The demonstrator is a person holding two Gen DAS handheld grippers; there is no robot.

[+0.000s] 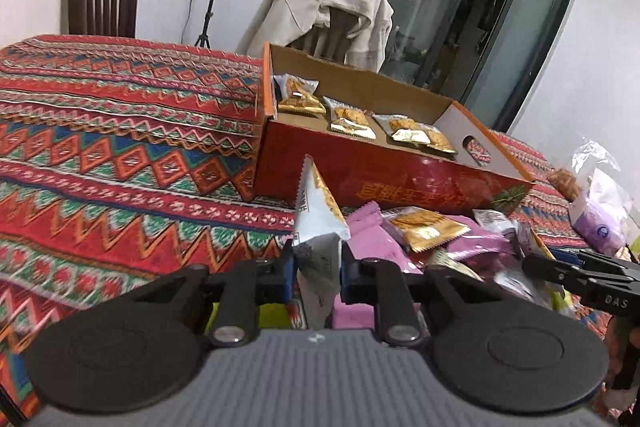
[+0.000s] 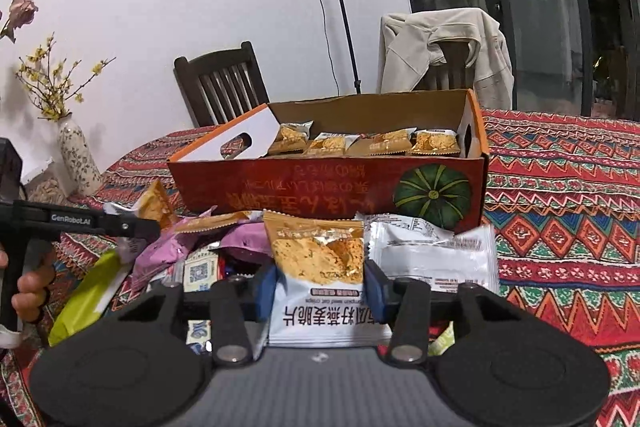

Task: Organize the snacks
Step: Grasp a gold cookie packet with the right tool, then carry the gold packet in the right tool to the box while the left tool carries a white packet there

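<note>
Gripping one snack packet (image 1: 318,211) per tool (image 1: 318,267); right tool (image 2: 318,287) likewise clamped on packet (image 2: 318,251). Box (image 2: 320,187) at 12 o'clock; transfer needed next.

The left tongs (image 1: 318,277) point forward and somewhat downward, their blue pads pressed against the two sides of a white snack packet (image 1: 318,223) standing on edge between them. The right tongs (image 2: 320,291) point the same way, pads clamped on the sides of an oat crisp packet (image 2: 318,267). A hand (image 2: 30,289), left of that packet, grips the left tongs' handle.
</note>
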